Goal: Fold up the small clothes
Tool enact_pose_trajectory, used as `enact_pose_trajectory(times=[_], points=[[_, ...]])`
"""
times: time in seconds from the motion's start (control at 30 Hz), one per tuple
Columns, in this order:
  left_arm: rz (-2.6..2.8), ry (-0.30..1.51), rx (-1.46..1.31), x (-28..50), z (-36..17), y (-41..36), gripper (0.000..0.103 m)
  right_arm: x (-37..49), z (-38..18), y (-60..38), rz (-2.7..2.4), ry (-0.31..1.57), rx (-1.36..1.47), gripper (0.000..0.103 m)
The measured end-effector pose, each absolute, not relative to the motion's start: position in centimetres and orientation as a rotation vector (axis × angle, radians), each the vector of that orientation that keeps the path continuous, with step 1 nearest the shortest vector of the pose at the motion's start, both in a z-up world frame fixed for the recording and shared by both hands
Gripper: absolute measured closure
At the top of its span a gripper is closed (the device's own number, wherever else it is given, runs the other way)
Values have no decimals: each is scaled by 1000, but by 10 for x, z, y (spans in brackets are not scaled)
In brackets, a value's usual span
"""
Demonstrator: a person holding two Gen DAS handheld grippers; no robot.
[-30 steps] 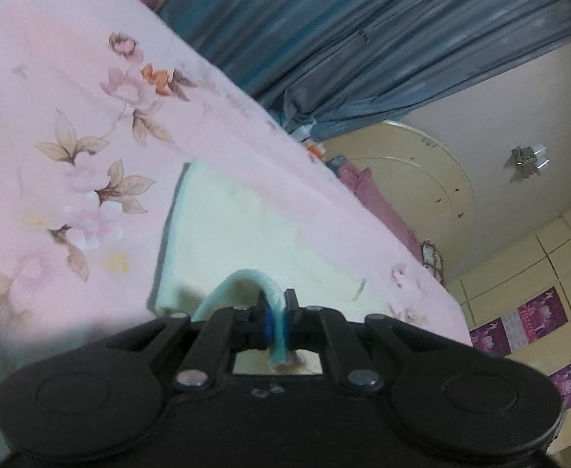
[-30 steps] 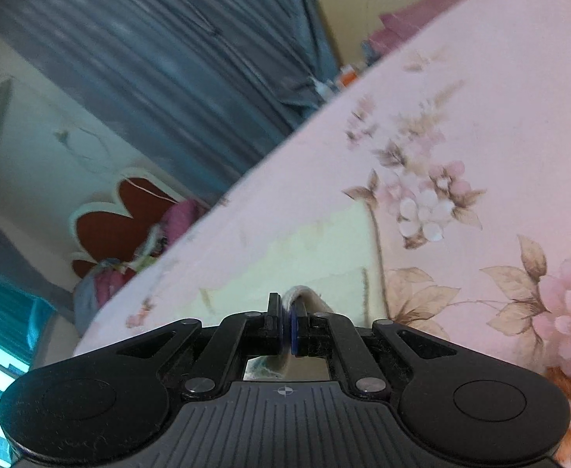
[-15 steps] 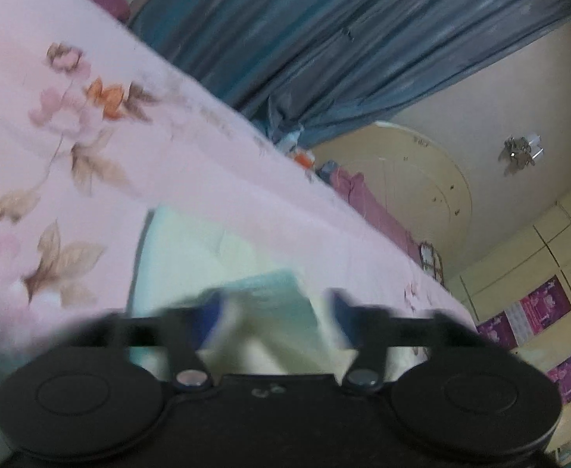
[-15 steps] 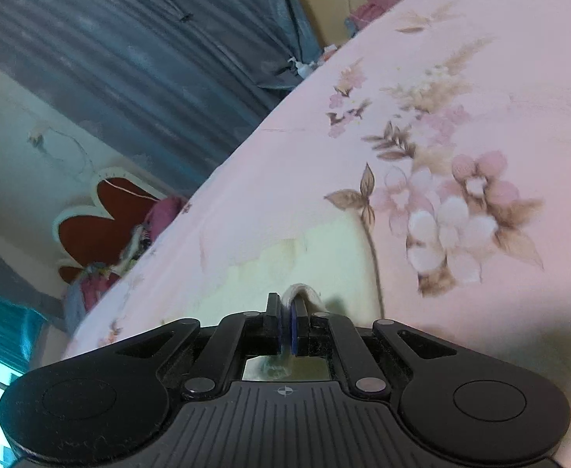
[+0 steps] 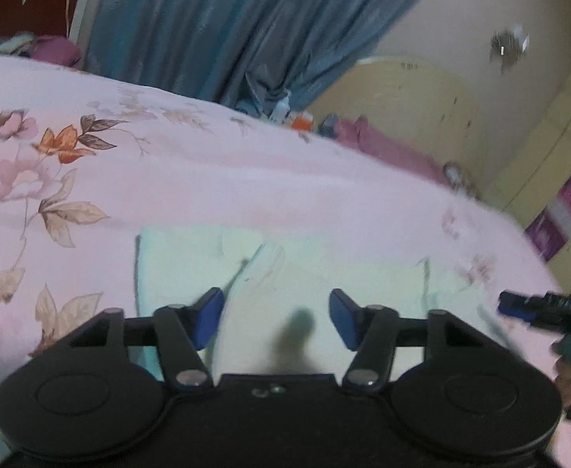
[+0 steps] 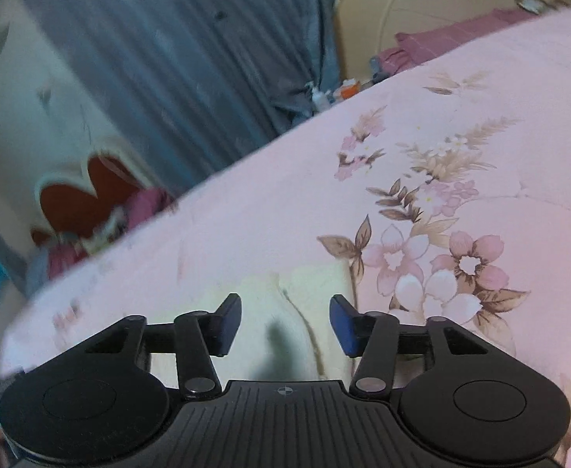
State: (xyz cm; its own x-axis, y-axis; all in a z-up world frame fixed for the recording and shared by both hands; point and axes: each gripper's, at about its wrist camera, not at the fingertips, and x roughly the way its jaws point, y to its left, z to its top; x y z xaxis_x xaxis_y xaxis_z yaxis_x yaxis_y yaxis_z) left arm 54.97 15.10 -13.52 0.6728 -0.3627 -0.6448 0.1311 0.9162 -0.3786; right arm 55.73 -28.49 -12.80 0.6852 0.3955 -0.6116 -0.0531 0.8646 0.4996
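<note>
Left claw [image 5: 275,318]: released, its two blue-padded fingers [image 5: 207,316] spread wide, gripping nothing; it hung just above the near edge of the garment.
Right claw [image 6: 285,323]: released as well, blue-padded fingers [image 6: 344,325] held apart and empty, poised over the garment's near edge; from the left wrist view its dark tip [image 5: 535,310] showed off the garment's right end, somewhat blurred.
Garment: a small pale mint-green cloth garment [image 5: 192,261] lay flat on the bed, spread wide beneath both claws; in the right wrist view the same cloth [image 6: 316,284] looked pale cream.
Fold on the garment: a loose flap of the cloth [image 5: 258,280] lay on top of the garment, running away from the left claw, with a dark crease along its left side; whether it touched either finger could not be told.
Shadow: a dark claw shadow [image 5: 297,335] fell on the garment between the left fingers, and a like one [image 6: 275,345] between the right fingers.
Bed: a pink bedsheet printed with flowers and brown leaves [image 5: 246,179] carried the garment; printed blossoms [image 6: 433,265] sat just right of the garment's right edge.
Beyond the garment: a blue-grey pleated curtain [image 5: 215,27] hung past the far side of the bed, with a mauve cloth [image 5: 387,144] and small bottles [image 5: 285,107] near its foot, too blurred to name further.
</note>
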Motion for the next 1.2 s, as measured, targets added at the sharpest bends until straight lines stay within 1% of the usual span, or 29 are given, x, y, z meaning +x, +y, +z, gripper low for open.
enact_pose_trajectory(times=[0.07,0.13,0.17,0.2,0.23,0.27,0.37,0.47,0.57,0.77,0.87,0.9,0.93,0.97,1.0,1.03,1.07,1.1,1.13,1.17,1.2], points=[[-278,805,-290,551,-140,148,58,561,-135,-276,271,810,406,59],[-293,816,-282,552,-142,147,73,565,-143,-265,272,847,327,72],[-314,831,-294,554,-144,148,82,566,-146,-260,273,860,288,79],[-323,833,-306,553,-144,150,93,566,-147,-257,283,861,264,91],[-322,819,-316,551,-143,153,98,565,-146,-254,291,856,244,101],[-304,784,-330,547,-141,158,100,564,-145,-253,286,845,227,101],[-265,683,-396,537,-137,173,100,556,-136,-254,250,748,218,102],[-240,681,-424,542,-140,177,100,554,-129,-254,215,681,208,102],[-219,718,-419,549,-145,172,100,560,-136,-249,196,696,197,102],[-206,730,-424,560,-152,170,100,569,-156,-252,158,737,224,102],[-220,764,-444,566,-157,174,95,568,-157,-251,147,749,213,102],[-226,768,-454,566,-155,176,89,567,-154,-250,143,755,211,101],[-227,758,-453,563,-150,177,80,566,-150,-249,137,754,204,101],[-230,733,-434,559,-143,177,63,564,-145,-247,124,749,181,101],[-232,707,-403,555,-137,175,47,559,-137,-244,114,725,155,95],[-230,692,-367,555,-132,171,41,556,-133,-242,122,704,144,77],[-234,694,-334,558,-130,167,39,554,-130,-240,143,687,138,68],[-247,710,-312,562,-130,164,43,556,-128,-237,162,687,129,65],[-259,741,-299,569,-132,161,46,559,-129,-233,169,700,120,65],[-266,774,-291,575,-134,159,53,565,-131,-231,173,716,113,65],[-272,802,-279,581,-138,157,55,570,-134,-228,172,734,108,65]])
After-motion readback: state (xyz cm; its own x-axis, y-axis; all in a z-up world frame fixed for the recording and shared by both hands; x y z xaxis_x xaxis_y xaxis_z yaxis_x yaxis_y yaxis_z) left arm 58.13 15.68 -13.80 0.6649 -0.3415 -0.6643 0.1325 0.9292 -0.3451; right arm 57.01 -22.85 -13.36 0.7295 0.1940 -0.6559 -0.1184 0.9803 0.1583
